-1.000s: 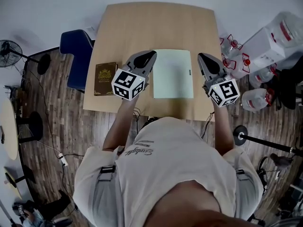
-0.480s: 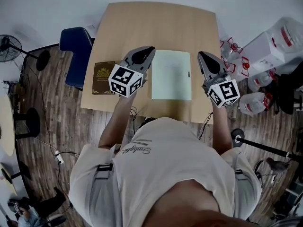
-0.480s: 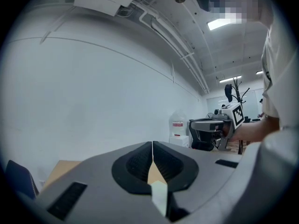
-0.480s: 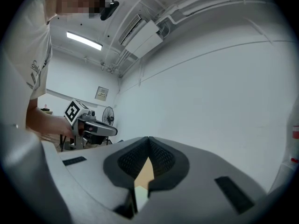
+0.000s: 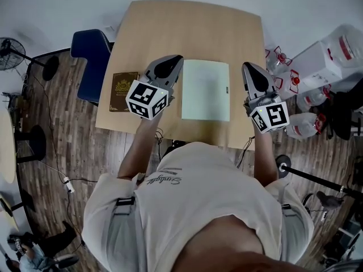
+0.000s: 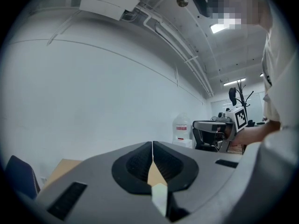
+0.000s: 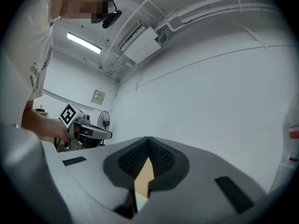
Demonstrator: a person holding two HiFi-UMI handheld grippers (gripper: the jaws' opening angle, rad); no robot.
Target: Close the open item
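Observation:
A pale green flat notebook (image 5: 205, 89) lies shut in the middle of the light wooden table (image 5: 187, 27), near its front edge. My left gripper (image 5: 178, 59) hovers just left of it, jaws shut with nothing between them. My right gripper (image 5: 245, 67) hangs just right of the notebook, also shut and empty. In the left gripper view the left gripper (image 6: 152, 143) has its pads pressed together and points at a bare white wall, with the right gripper (image 6: 219, 129) off to the side. The right gripper view shows the right gripper (image 7: 148, 138) closed as well, and the left gripper (image 7: 88, 132) at its left.
A brown book with a gold crest (image 5: 123, 91) lies at the table's left front corner. A blue chair (image 5: 93, 61) stands left of the table. Large water bottles (image 5: 309, 120) and a white box (image 5: 329, 50) crowd the floor at the right. A floor fan (image 5: 11, 52) stands far left.
Both grippers have drifted slightly outward, away from the notebook, and the head view has shifted a little. The notebook and the brown book have not moved.

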